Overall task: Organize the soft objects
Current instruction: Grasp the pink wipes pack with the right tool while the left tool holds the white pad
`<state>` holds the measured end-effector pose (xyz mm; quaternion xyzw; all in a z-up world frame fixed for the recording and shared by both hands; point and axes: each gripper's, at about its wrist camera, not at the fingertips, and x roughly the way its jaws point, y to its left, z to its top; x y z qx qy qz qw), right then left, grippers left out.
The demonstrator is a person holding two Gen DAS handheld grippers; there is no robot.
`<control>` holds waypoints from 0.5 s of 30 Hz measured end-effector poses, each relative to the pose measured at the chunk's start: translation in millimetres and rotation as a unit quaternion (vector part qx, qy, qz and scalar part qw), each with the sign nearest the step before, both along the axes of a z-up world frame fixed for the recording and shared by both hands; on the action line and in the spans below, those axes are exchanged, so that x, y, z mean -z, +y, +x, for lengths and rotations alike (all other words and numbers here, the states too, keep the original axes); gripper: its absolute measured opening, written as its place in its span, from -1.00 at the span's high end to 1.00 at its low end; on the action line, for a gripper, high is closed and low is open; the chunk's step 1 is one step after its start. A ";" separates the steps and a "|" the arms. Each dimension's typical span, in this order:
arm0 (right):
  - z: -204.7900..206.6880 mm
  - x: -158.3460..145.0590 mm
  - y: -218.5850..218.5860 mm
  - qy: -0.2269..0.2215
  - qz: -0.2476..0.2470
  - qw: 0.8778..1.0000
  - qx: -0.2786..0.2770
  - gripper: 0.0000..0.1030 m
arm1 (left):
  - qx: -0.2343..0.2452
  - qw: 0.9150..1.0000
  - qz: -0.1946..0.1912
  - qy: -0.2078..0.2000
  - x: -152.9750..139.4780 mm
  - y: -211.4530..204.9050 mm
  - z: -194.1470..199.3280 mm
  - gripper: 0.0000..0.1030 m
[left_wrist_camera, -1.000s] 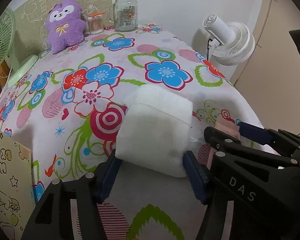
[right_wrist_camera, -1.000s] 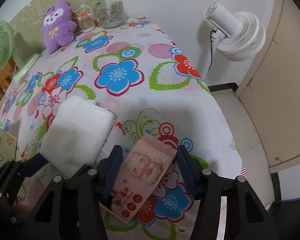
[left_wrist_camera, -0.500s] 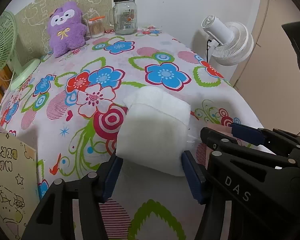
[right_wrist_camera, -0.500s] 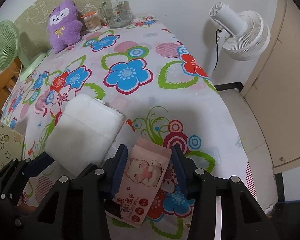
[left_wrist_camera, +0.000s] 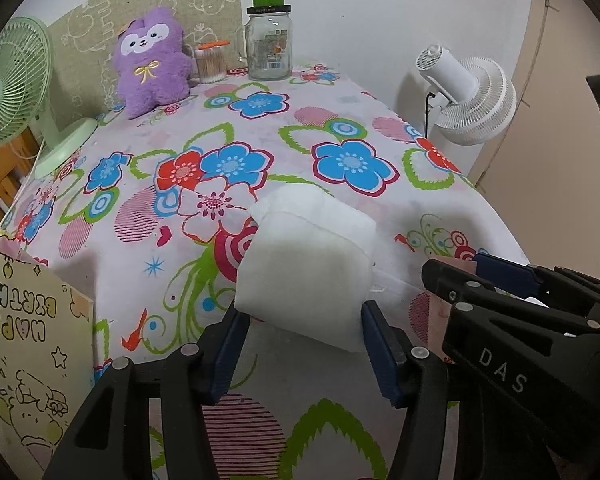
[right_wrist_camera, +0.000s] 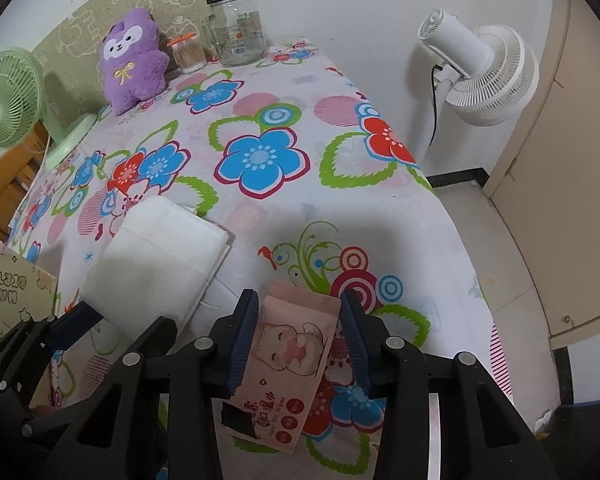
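My left gripper (left_wrist_camera: 304, 324) is shut on a white soft pack (left_wrist_camera: 308, 264) and holds it above the flowered tablecloth (left_wrist_camera: 228, 140); the pack also shows in the right wrist view (right_wrist_camera: 156, 260). My right gripper (right_wrist_camera: 300, 320) is shut on a pink wipes packet with a cat picture (right_wrist_camera: 288, 360), just right of the left gripper; in the left wrist view the right gripper (left_wrist_camera: 500, 280) hides most of the packet. A purple plush toy (left_wrist_camera: 152, 60) sits upright at the table's far edge.
A glass jar with a green lid (left_wrist_camera: 269, 40) and a cotton-swab tub (left_wrist_camera: 211, 62) stand beside the plush. A green fan (left_wrist_camera: 12, 92) is at the left, a white fan (left_wrist_camera: 468, 100) beyond the right edge. A birthday bag (left_wrist_camera: 24, 344) is at near left.
Both grippers have risen and pulled back a little with their packs. The right gripper's fingers have closed in on the pink packet, which now hangs lifted between them.
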<state>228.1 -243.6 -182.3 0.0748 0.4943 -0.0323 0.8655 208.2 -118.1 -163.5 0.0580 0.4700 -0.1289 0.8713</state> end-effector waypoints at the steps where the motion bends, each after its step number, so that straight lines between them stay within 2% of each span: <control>1: -0.5 0.0 -0.1 0.000 0.000 1.000 0.000 0.12 | 0.001 1.000 0.000 0.000 -0.3 0.0 -0.3 -0.14; 15: -6.7 2.9 2.8 0.003 0.002 1.000 0.004 0.12 | 0.007 1.000 0.008 0.000 1.2 0.7 -10.3 -0.14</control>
